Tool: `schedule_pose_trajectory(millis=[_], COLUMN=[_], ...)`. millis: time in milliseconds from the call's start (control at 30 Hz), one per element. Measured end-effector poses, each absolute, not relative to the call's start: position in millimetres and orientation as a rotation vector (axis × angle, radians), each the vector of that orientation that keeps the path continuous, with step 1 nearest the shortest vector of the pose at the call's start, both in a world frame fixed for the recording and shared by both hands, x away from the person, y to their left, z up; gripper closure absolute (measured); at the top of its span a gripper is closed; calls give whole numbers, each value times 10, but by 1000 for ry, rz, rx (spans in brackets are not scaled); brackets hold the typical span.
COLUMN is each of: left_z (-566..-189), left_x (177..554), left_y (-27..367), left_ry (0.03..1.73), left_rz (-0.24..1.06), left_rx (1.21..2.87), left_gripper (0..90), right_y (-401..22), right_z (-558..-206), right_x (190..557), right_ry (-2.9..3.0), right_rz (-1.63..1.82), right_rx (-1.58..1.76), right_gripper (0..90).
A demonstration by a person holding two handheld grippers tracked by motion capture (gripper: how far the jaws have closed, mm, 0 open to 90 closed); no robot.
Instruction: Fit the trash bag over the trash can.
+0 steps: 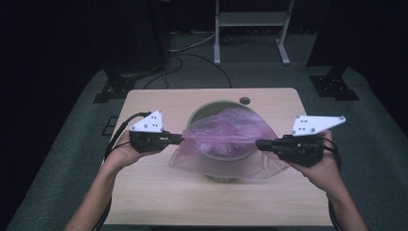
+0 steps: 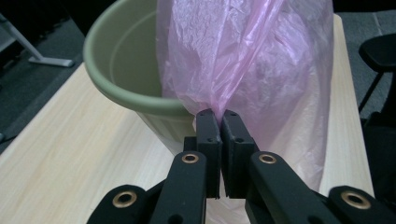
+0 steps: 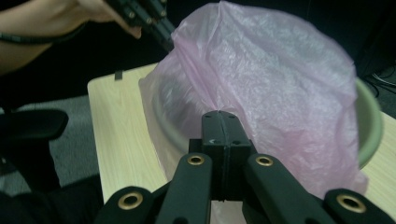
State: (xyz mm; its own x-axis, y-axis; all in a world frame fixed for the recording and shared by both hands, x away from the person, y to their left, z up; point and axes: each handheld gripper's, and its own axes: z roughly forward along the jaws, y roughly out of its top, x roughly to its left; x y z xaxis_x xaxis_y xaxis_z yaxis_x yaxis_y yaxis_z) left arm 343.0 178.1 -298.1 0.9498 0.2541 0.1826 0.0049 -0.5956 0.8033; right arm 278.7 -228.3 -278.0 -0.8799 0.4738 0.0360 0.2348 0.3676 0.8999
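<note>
A thin pink plastic bag (image 1: 226, 139) is stretched over a green round bin (image 1: 211, 109) in the middle of the wooden table (image 1: 159, 192). My left gripper (image 1: 181, 139) is shut on the bag's left edge; in the left gripper view its jaws (image 2: 218, 116) pinch a gathered fold of the bag (image 2: 243, 60) beside the bin's rim (image 2: 121, 93). My right gripper (image 1: 260, 143) is shut on the bag's right edge, and the right gripper view shows its jaws (image 3: 220, 116) closed on the film (image 3: 271, 79). The left gripper (image 3: 161, 32) holds the far corner there.
A white metal stand (image 1: 250, 29) and cables (image 1: 192, 53) lie on the grey floor beyond the table. A small dark disc (image 1: 245, 100) sits near the table's far edge. A black chair (image 2: 380, 51) stands off the table's side.
</note>
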Motion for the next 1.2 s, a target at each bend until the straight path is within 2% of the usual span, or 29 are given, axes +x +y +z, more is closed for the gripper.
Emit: schedule_pose_trajectory(millis=[400,733,967,1200], left_z=[-2857,-3005,-3132,-3102], left_x=[3764,4119,4262,4323], left_y=[1700,1587,1528,1511], left_ry=[266,378,444,472], left_rz=[382,409,395,410], left_rx=[2198,2234,2205,2175], left_gripper=[895,899,900,899], right_y=[-2276,-2247,-2255,-2259], right_z=[-2648,-2873,-2982,-2967], right_x=[3272,3815,4001,4035], right_ry=[2380,2354,2274,2188], right_rz=[1423,1311,1322,1337], right_rx=[768,947,1053,1064], right_gripper=[900,900,900,900])
